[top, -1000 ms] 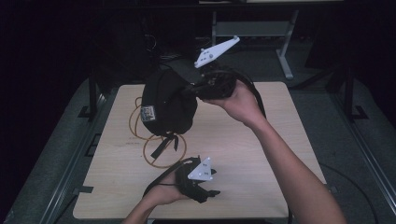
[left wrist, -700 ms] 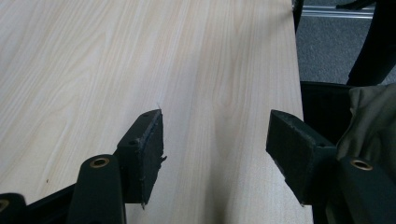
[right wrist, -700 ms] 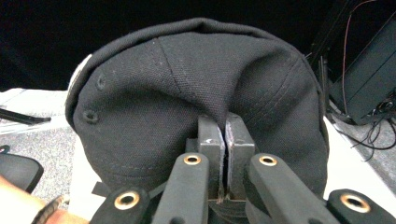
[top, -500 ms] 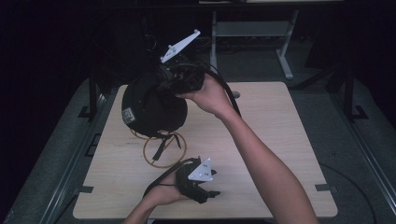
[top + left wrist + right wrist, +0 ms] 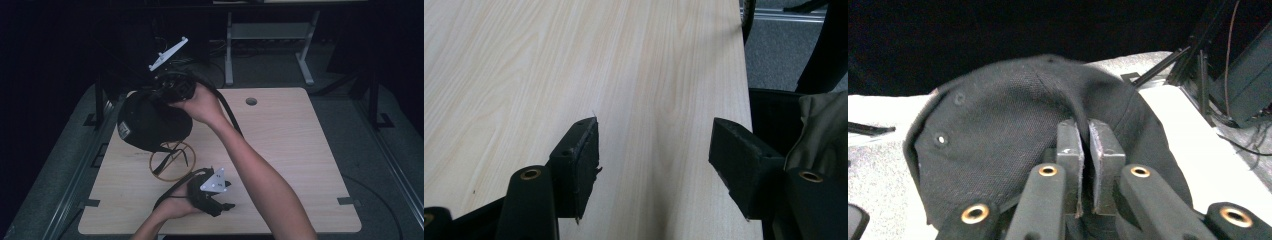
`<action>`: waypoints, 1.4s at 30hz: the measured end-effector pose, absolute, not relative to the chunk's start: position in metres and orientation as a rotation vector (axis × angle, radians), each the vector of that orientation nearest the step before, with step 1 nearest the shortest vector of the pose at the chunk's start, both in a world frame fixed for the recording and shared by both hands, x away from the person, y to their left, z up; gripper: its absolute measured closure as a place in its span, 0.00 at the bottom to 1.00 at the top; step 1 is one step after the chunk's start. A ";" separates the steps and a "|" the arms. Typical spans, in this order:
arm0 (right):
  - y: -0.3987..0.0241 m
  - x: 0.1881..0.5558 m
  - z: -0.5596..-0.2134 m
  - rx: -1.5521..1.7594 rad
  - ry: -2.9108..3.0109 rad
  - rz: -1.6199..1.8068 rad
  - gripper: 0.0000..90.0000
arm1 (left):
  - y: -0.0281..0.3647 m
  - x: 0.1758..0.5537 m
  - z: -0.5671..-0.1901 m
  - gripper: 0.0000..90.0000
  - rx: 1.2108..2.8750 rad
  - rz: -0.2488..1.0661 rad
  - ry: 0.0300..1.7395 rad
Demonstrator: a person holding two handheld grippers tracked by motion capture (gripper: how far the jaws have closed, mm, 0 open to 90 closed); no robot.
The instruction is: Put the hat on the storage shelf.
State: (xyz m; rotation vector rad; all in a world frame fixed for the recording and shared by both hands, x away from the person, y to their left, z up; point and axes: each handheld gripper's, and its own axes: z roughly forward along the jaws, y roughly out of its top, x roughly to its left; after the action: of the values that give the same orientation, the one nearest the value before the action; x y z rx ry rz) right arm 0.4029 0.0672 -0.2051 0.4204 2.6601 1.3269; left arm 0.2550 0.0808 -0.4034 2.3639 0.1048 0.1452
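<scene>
- The black cap (image 5: 150,125) hung in the air over the far left part of the table (image 5: 300,150), above a wooden ring stand (image 5: 172,162) that stood near the left edge.
- The right gripper (image 5: 1087,150) pinched a fold of the cap's crown cloth. Its jaws stood almost together, though they had just been easing apart a little with the cloth between them.
- The left gripper (image 5: 210,192) rested near the front edge of the table. In the left gripper view its jaws stood wide apart over bare wood with nothing between them.
- The cap looked light and soft. Its crown buckled where it was pinched, so I judged a grip on loose cloth likely to slip or let the cap swing.
- The stiffer brim or the seamed rim would probably give a steadier hold. The dangling back strap could snag on the ring.
</scene>
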 end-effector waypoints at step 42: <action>-0.003 0.408 -0.221 0.559 2.603 1.448 0.32 | 0.090 0.262 -0.408 0.32 2.286 0.139 0.235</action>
State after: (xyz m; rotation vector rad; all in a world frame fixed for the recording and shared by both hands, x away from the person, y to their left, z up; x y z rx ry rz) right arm 0.4075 -0.0033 -0.2215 0.5593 2.6028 1.4480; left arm 0.2616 0.0902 -0.4078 2.2855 0.2354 0.1387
